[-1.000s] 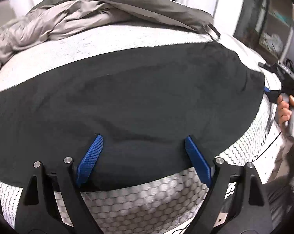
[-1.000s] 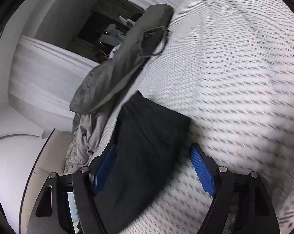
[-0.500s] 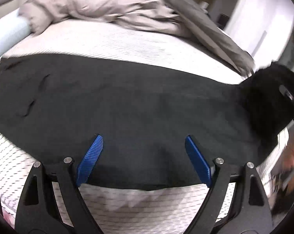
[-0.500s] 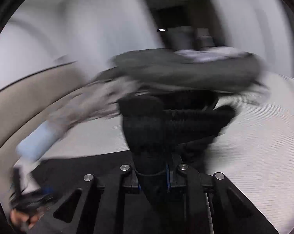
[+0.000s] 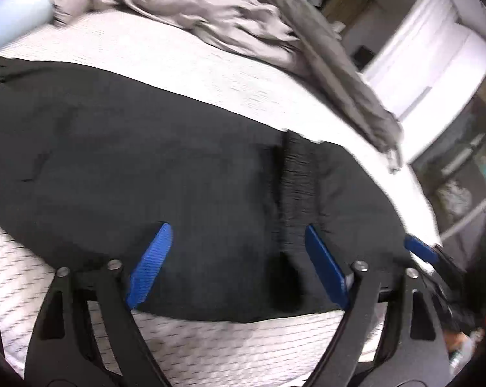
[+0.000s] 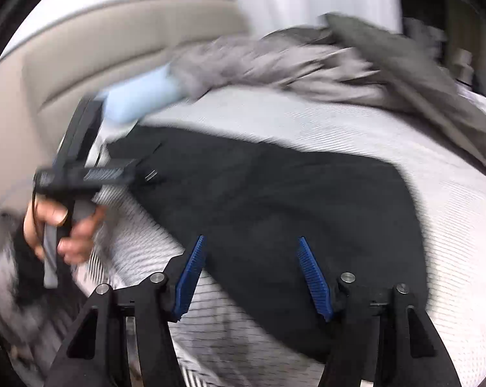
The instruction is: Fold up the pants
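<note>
The black pants (image 5: 146,174) lie flat across the white patterned mattress (image 5: 210,348). Their right end is folded back over the rest, with the ribbed cuff (image 5: 296,180) lying across the top. My left gripper (image 5: 236,264) is open and empty, just above the near edge of the pants. In the right wrist view the pants (image 6: 291,200) fill the middle, and my right gripper (image 6: 252,277) is open and empty over their near edge. The left gripper (image 6: 82,174) with the hand holding it shows at the left in that view.
A crumpled grey duvet (image 5: 243,25) lies along the far side of the bed, also in the right wrist view (image 6: 323,61). A pale blue pillow (image 5: 14,22) lies at the head end by the beige headboard (image 6: 98,42). Shelves (image 5: 462,167) stand at the right.
My right gripper, shut on the pants' end half a second ago, carried it over the rest and has let go; it is now open. My left gripper stayed open and swung rightward along the pants.
</note>
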Motion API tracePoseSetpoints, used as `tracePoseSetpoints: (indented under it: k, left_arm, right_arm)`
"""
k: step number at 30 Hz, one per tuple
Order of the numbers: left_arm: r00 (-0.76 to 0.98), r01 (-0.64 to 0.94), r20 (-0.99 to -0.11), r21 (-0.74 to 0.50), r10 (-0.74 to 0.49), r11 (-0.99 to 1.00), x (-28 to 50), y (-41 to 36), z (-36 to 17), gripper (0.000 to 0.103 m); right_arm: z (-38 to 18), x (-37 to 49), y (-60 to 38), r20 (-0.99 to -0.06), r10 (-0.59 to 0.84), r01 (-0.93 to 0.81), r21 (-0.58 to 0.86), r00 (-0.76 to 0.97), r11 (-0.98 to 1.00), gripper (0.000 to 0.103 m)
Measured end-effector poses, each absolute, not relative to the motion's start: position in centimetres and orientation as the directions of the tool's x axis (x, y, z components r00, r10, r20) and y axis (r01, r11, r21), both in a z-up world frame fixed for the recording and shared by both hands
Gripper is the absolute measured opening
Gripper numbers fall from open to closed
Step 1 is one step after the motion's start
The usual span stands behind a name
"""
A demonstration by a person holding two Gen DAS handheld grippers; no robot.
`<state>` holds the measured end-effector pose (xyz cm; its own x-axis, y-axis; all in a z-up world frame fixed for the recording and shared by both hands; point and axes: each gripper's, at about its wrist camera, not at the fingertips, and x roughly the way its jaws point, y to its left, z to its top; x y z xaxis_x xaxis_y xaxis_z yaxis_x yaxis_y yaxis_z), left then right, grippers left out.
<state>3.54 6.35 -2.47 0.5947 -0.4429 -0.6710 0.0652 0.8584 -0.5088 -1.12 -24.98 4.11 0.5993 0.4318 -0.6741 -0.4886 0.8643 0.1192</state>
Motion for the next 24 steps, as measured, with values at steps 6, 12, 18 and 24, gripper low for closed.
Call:
tracePoseSetpoints:
  k: [6,12,18,24]
  left_arm:
    - [0.394,0.102,-0.68,-0.637,-0.619,0.764,6.2,4.2,-4.9,0.043]
    - [0.313,0.123,-0.674,-0.67,-0.669,0.733,9.2,3.2,-5.1,0.062]
    - [0.375,0.093,-0.699,-0.625,-0.609,0.775,11.6,1.0,-5.1,0.014]
    - [0.578,0.114,-0.641,-0.55,-0.505,0.828,11.0,2.3,-0.6,0.007]
  right_arm:
    - [-0.2,0.2,-30.6,-0.786,0.166,-0.283,-0.012,0.596,0.959,0.066]
    - [-1.6,-2.1,-30.8,-0.748,0.135,-0.295,-0.084,0.649,0.952,0.066]
    - [-2.4,-0.7,-30.6,-0.748,0.154,-0.281,-0.045,0.645,0.959,0.069]
    - [-1.9,0.9,-28.1,-0.729,0.17,-0.266,-0.017,0.664,0.964,0.072]
